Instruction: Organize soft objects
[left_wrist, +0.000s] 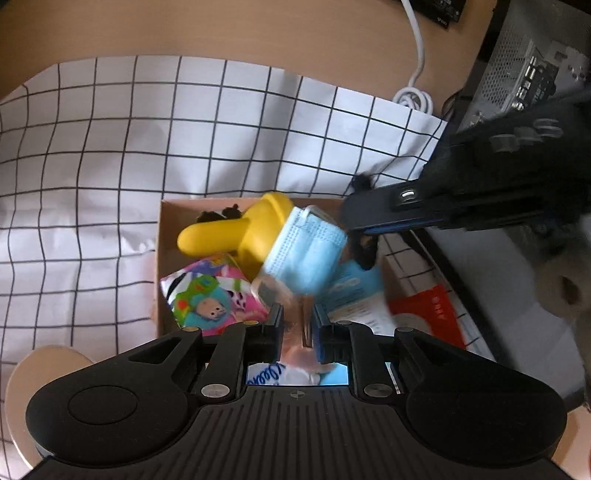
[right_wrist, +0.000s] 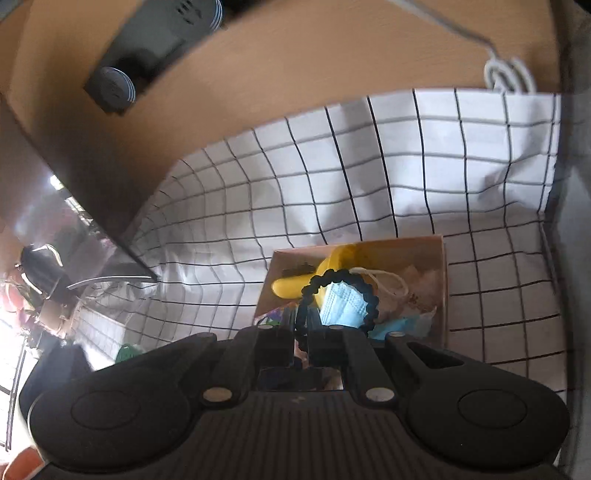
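Observation:
A cardboard box (left_wrist: 161, 236) sits on a white checked cloth (left_wrist: 147, 147). In it lie a yellow rubber toy (left_wrist: 236, 229), a colourful cartoon packet (left_wrist: 210, 295) and a blue pack (left_wrist: 354, 291). My left gripper (left_wrist: 298, 314) is shut on a clear-wrapped blue face mask (left_wrist: 306, 254), held over the box. My right gripper (right_wrist: 302, 325) is shut on a black braided hair tie (right_wrist: 371, 302), held above the box (right_wrist: 443, 295); it appears at the right of the left wrist view (left_wrist: 364, 240). The mask (right_wrist: 343, 302) shows through the tie's loop.
A coiled white cable (left_wrist: 413, 98) and a grey computer case (left_wrist: 535, 74) lie beyond the cloth at right. A red-and-white box (left_wrist: 428, 314) lies right of the cardboard box. A dark device (right_wrist: 147, 48) stands on the wooden desk (right_wrist: 295, 74).

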